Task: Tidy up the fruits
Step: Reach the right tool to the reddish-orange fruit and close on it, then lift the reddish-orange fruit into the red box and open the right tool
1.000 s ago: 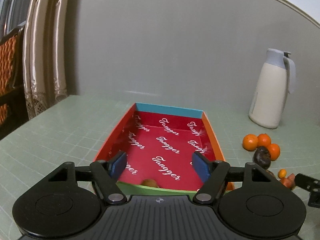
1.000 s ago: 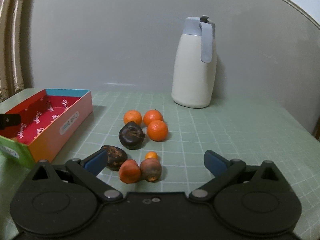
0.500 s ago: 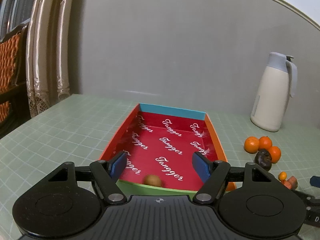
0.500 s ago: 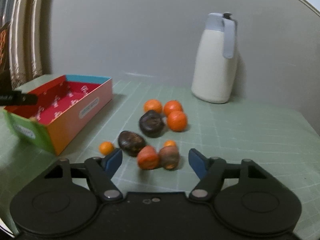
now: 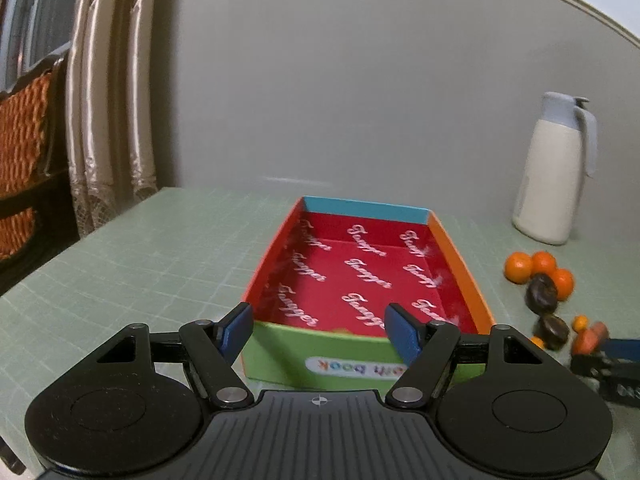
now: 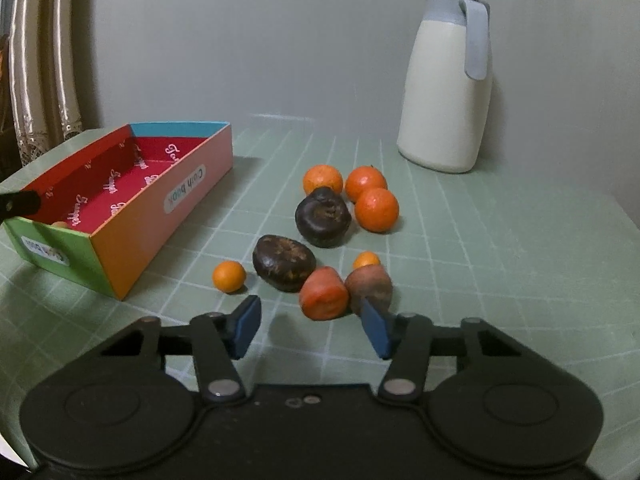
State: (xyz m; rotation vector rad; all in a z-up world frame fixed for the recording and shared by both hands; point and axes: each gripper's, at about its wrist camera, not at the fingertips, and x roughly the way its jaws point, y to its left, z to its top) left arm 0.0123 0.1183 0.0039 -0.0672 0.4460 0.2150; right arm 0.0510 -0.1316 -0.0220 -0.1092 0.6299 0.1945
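Where legible — "Tangger" inside box [image 5: 460,256]

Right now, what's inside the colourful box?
The box shows a red printed lining and one small brownish fruit at its near green end. The near wall hides the floor just behind it, so more could sit there.

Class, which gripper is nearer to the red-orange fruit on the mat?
Right. The right gripper sits just short of the red-orange fruit, jaws open; the left gripper is over at the box.
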